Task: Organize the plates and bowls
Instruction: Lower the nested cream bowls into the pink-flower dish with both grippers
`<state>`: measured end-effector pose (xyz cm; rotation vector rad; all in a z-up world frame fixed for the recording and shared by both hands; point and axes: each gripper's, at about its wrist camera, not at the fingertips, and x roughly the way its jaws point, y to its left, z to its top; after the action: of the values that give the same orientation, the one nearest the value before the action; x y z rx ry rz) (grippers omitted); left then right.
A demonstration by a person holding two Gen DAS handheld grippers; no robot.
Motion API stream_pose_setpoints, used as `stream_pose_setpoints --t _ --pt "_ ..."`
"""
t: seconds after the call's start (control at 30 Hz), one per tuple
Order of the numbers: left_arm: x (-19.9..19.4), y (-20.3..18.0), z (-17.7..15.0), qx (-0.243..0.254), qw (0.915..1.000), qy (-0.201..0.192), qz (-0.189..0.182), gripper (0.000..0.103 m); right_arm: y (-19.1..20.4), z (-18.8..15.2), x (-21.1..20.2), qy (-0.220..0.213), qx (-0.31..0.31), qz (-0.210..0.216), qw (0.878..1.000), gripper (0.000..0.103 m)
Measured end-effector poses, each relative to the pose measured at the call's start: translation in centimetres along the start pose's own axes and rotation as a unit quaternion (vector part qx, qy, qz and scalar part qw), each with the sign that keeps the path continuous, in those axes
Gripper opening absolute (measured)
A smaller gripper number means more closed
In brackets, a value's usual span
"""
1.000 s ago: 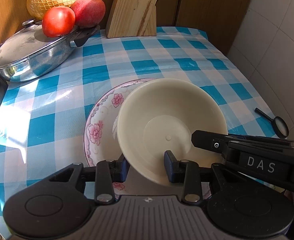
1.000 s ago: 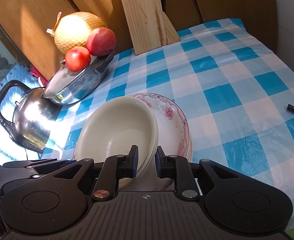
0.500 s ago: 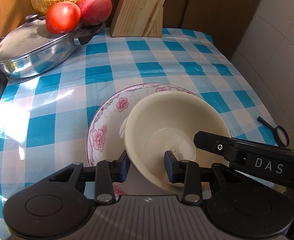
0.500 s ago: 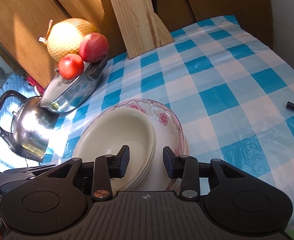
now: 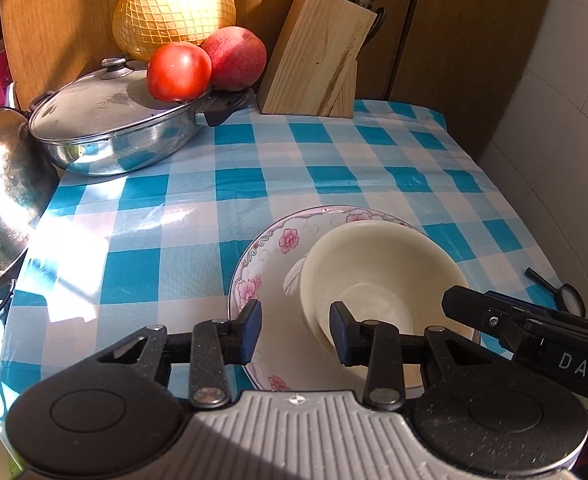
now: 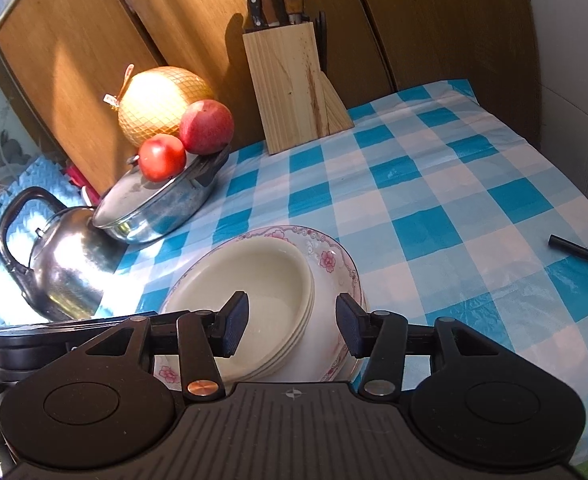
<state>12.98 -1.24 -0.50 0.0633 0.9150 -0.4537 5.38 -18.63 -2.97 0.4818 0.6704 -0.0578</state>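
Note:
A stack of cream bowls rests tilted inside a white bowl with pink flowers on the blue checked tablecloth. My left gripper is open; its fingers straddle the cream stack's near left rim without touching it. My right gripper is open too, its pads apart on either side of the stacked rims. The right gripper's black body shows at the right of the left wrist view.
A lidded steel pan carries a tomato, an apple and a netted pomelo. A kettle stands left, a wooden knife block at the back, a magnifier at the right edge.
Both grippers opened and let go of the cream bowls, which settled lower inside the flowered bowl. Both grippers then drew back toward the near edge.

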Motion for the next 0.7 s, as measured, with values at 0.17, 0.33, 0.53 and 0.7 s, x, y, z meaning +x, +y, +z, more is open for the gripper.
stream_pose_setpoints --t 0.17,0.33,0.53,0.7 --pt "-1.1 0.3 -0.8 -0.008 0.9999 -0.010 0.003 0.033 0.7 -0.5 -1.6 -0.034 -0.024 -0.013 0.999 0.061" --pt "-3.0 0.4 -1.7 -0.005 0.9991 -0.039 0.019 0.036 1.6 -1.4 -3.1 -0.062 -0.043 -0.015 0.997 0.068" --pt "-4.2 1.1 -2.8 -0.007 0.9985 -0.047 0.027 0.038 2.4 -2.7 -4.0 -0.074 -0.057 -0.010 0.996 0.069" --pt "-4.5 1.6 -3.7 -0.009 0.9984 -0.044 0.035 0.039 2.5 -3.7 -4.0 -0.068 -0.059 -0.013 0.996 0.070"
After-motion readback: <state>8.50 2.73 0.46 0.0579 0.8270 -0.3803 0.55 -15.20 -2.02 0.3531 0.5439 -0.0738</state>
